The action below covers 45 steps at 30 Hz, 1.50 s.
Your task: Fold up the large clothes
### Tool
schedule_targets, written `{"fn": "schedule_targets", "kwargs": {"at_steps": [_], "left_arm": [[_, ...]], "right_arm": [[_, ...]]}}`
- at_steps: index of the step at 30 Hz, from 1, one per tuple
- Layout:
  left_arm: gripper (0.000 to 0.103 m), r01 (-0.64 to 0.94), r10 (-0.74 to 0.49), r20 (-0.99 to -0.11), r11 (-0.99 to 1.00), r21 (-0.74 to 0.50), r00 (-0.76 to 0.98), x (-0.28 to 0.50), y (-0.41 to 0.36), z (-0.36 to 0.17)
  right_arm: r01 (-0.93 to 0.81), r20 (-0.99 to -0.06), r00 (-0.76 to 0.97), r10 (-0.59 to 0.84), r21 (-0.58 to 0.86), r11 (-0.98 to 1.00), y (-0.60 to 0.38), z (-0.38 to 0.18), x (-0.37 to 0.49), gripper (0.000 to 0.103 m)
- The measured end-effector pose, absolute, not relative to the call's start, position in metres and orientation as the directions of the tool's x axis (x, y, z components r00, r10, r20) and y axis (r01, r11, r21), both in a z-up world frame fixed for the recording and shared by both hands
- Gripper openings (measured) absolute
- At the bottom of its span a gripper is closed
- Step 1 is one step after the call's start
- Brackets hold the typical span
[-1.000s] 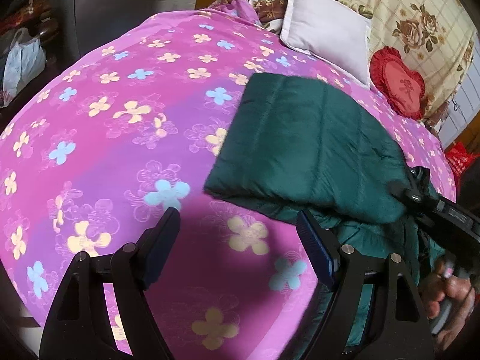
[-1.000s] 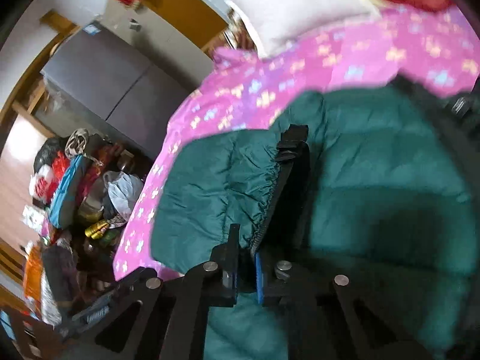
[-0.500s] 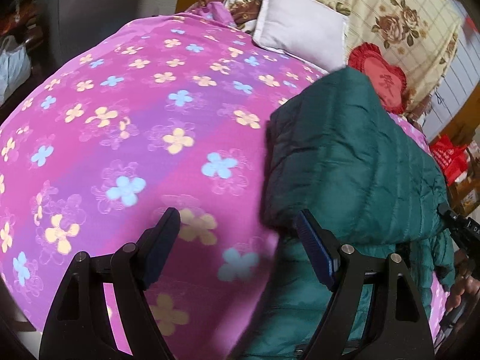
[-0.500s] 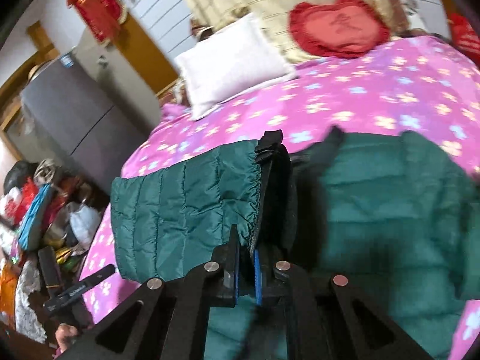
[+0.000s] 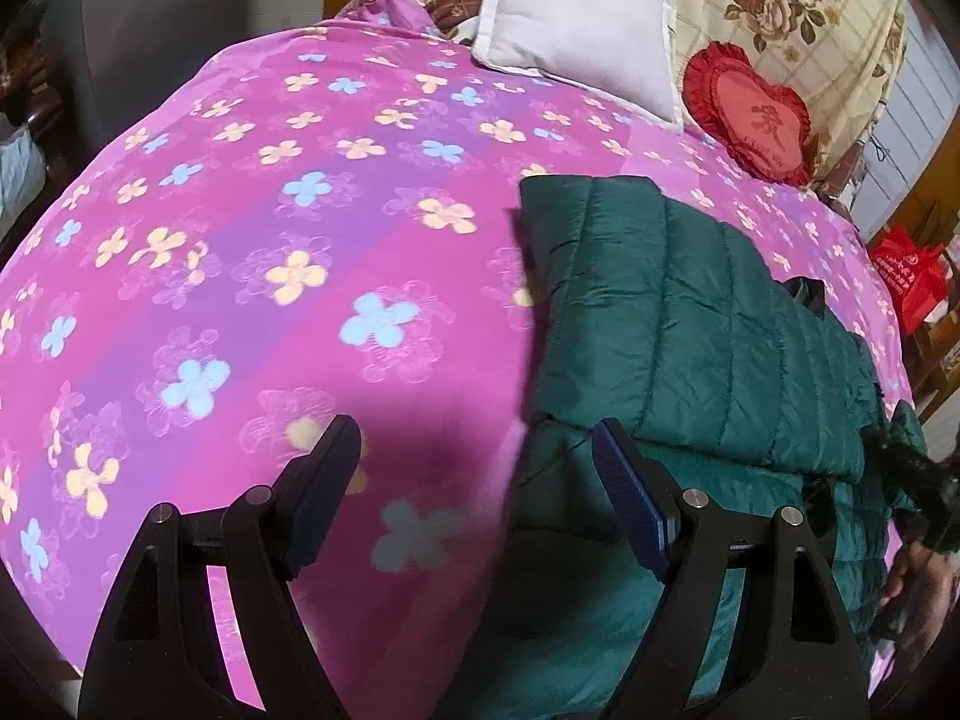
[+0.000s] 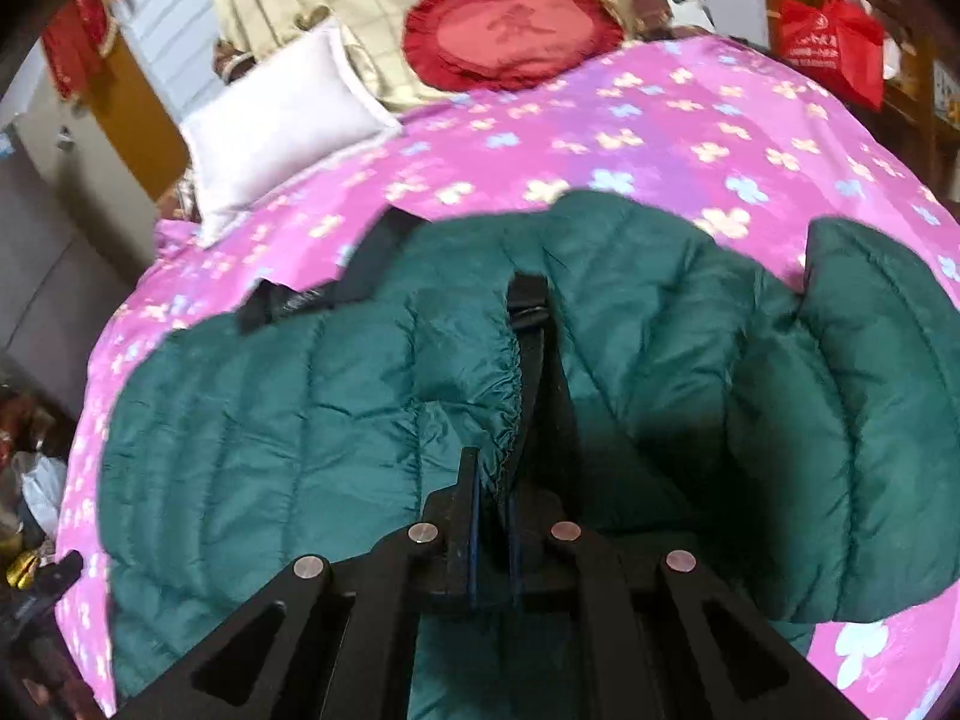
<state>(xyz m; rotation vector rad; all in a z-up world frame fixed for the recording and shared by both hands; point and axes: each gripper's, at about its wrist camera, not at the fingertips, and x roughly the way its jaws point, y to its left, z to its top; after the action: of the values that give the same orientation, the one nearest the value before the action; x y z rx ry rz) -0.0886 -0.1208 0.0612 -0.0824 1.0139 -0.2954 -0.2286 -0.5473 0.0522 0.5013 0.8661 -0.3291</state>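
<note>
The jaws of the right gripper [image 6: 492, 516] are pinched on the gathered cuff of the green jacket [image 6: 312, 420], which lies on the pink bedspread [image 5: 270, 240]. The left gripper [image 5: 480, 480] is held spread, empty. A sleeve fold seems in hand; next, the cuff should be laid down and released.

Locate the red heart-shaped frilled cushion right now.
The red heart-shaped frilled cushion sits at the head of the bed, right of the white pillow, against the floral cream cloth, beyond the green puffer jacket.
</note>
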Motion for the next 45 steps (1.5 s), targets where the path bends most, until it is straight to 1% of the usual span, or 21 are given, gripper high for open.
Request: {"fn": "schedule_targets", "kwargs": {"at_steps": [3,4,6,7,8,10,13,14,17,18,19,21,25,28,32,36,39,40,42,45], "left_arm": [[0.08,0.223,-0.287,-0.818,0.954,-0.198,0.5,-0.086,-0.135,0.069],[0.08,0.226,-0.29,-0.813,0.953,-0.2,0.506,-0.084,-0.139,0.072],[0.08,0.236,-0.304,-0.798,0.949,-0.208,0.52,-0.079,-0.15,0.078],[0.08,0.244,-0.309,-0.793,0.947,-0.208,0.525,-0.077,-0.157,0.081],[0.08,0.25,-0.31,-0.79,0.946,-0.204,0.528,-0.075,-0.163,0.081],[0.08,0.266,-0.314,-0.787,0.944,-0.197,0.531,-0.07,-0.179,0.081],[0.08,0.298,-0.304,-0.803,0.94,-0.166,0.512,-0.061,-0.21,0.07],[0.08,0.306,-0.296,-0.814,0.94,-0.153,0.5,-0.059,-0.218,0.065],[0.082,0.321,-0.224,-0.849,0.945,-0.068,0.479,-0.052,-0.242,0.046],[0.084,0.328,-0.221,-0.85,0.943,-0.061,0.478,-0.052,-0.245,0.043],[0.085,0.332,-0.222,-0.848,0.942,-0.058,0.481,-0.052,-0.247,0.04],[0.086,0.332,-0.218,-0.845,0.942,-0.051,0.489,-0.052,-0.25,0.039],[0.088,0.33,-0.219,-0.843,0.942,-0.053,0.491,-0.053,-0.25,0.037],[0.088,0.329,-0.222,-0.84,0.943,-0.056,0.495,-0.055,-0.251,0.037],[0.089,0.325,-0.222,-0.836,0.944,-0.056,0.501,-0.054,-0.252,0.035],[0.09,0.327,-0.228,-0.831,0.943,-0.059,0.507,-0.054,-0.251,0.034],[0.091,0.33,-0.233,-0.828,0.942,-0.062,0.51,-0.054,-0.25,0.033],[0.091,0.33,-0.235,-0.827,0.942,-0.063,0.511,-0.054,-0.25,0.032],[0.092,0.329,-0.237,-0.825,0.942,-0.065,0.513,-0.054,-0.25,0.032],[0.092,0.33,-0.237,-0.824,0.942,-0.064,0.515,-0.055,-0.25,0.031]], "right_arm": [[0.485,-0.783,0.614,-0.099,0.276,0.83,-0.551,0.063,-0.237,0.008],[0.485,-0.772,0.626,-0.112,0.273,0.831,-0.546,0.071,-0.235,0.015],[0.46,-0.731,0.671,-0.12,0.284,0.841,-0.538,0.089,-0.246,0.05],[0.435,-0.71,0.696,-0.107,0.298,0.85,-0.531,0.099,-0.244,0.054],[0.404,-0.695,0.714,-0.088,0.306,0.862,-0.525,0.105,-0.244,0.056],[0.337,-0.693,0.72,-0.037,0.302,0.892,-0.51,0.11,-0.235,0.056],[0.28,-0.743,0.669,0.023,0.281,0.918,-0.487,0.096,-0.211,0.056],[0.278,-0.757,0.653,0.026,0.272,0.921,-0.485,0.088,-0.202,0.056],[0.344,-0.801,0.596,-0.055,0.192,0.919,-0.493,0.06,-0.178,0.056],[0.372,-0.814,0.578,-0.057,0.201,0.906,-0.503,0.049,-0.172,0.056],[0.383,-0.808,0.588,-0.042,0.232,0.894,-0.512,0.044,-0.17,0.056],[0.385,-0.799,0.6,-0.035,0.249,0.889,-0.518,0.041,-0.167,0.055],[0.363,-0.806,0.59,-0.05,0.21,0.908,-0.512,0.053,-0.175,0.055],[0.344,-0.772,0.631,-0.068,0.2,0.918,-0.505,0.071,-0.194,0.055],[0.321,-0.744,0.663,-0.078,0.188,0.928,-0.498,0.087,-0.197,0.055],[0.311,-0.752,0.655,-0.074,0.179,0.933,-0.491,0.083,-0.177,0.055],[0.333,-0.794,0.603,-0.084,0.154,0.93,-0.49,0.063,-0.153,0.055],[0.351,-0.806,0.585,-0.093,0.148,0.925,-0.493,0.054,-0.148,0.056],[0.366,-0.803,0.588,-0.097,0.157,0.917,-0.498,0.046,-0.146,0.061],[0.356,-0.807,0.583,-0.094,0.15,0.922,-0.498,0.046,-0.147,0.061]]}}
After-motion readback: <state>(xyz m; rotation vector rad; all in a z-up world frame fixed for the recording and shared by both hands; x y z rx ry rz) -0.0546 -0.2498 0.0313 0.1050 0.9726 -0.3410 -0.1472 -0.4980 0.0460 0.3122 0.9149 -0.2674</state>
